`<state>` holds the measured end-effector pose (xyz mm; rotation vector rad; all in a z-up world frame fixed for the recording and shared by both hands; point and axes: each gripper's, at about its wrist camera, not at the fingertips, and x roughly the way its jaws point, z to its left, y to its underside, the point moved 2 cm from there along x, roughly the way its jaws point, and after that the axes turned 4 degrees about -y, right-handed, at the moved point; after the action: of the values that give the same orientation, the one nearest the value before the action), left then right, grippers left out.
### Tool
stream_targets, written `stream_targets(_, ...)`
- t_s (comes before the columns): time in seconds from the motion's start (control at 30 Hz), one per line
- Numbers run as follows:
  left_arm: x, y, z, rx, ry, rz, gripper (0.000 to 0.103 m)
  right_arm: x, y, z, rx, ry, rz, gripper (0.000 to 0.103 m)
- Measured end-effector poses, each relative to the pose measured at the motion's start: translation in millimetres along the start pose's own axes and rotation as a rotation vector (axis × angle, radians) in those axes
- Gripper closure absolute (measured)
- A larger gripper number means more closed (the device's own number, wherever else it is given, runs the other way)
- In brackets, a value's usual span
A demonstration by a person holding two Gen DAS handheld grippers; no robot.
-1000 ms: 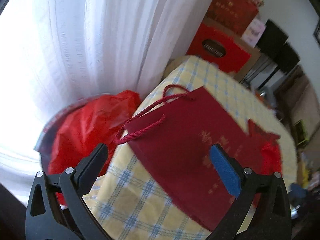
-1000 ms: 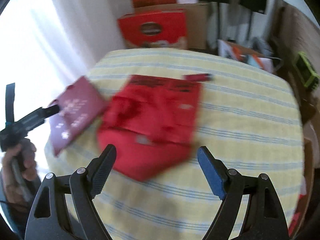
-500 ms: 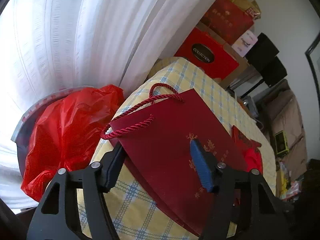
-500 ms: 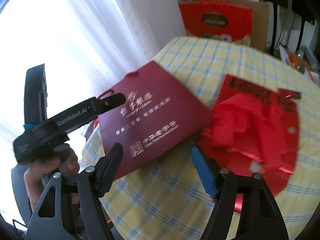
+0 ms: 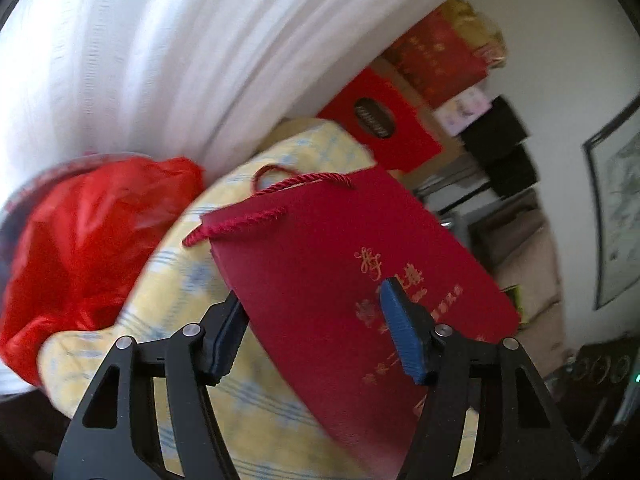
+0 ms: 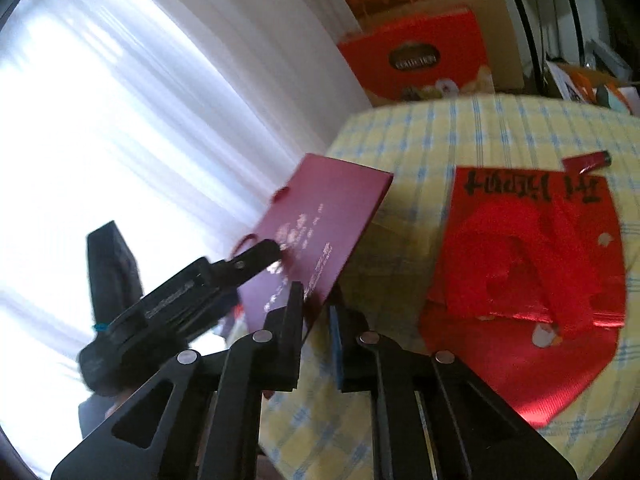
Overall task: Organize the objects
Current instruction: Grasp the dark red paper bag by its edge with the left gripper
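A dark red paper bag with gold lettering and rope handles hangs tilted above the yellow checked table. My left gripper is shut on it near the handle end, one finger under the bag's edge and the blue pad over its printed face. In the right wrist view the same bag slopes up off the tablecloth, with a left finger lying on top of it. My right gripper is shut on the bag's lower edge.
A flat bright red foil bag with black characters lies on the table to the right, a small red stick beyond it. A red plastic bag sits off the table's left edge under white curtains. Red boxes are stacked behind.
My left jaws narrowed onto the dark red bag and tipped it up off the table. My right gripper swung left from the foil bag and closed on the dark red bag's lower edge.
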<state>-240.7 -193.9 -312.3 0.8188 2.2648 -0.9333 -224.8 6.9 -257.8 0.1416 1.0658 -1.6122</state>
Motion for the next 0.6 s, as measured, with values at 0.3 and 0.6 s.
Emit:
stream_targets(0.3,17.3,45.2,-119.4,0.263,0.201,0.149,0.042,-109.2,51.9,-61.9,0.169,0.133,-0.154,0.093)
stream_targets(0.6,42.4,117.2,-205.7,0.522,0.120,0.203,0.038,-158.3,105.6,-113.4,0.305,0.215,-0.066,0.075)
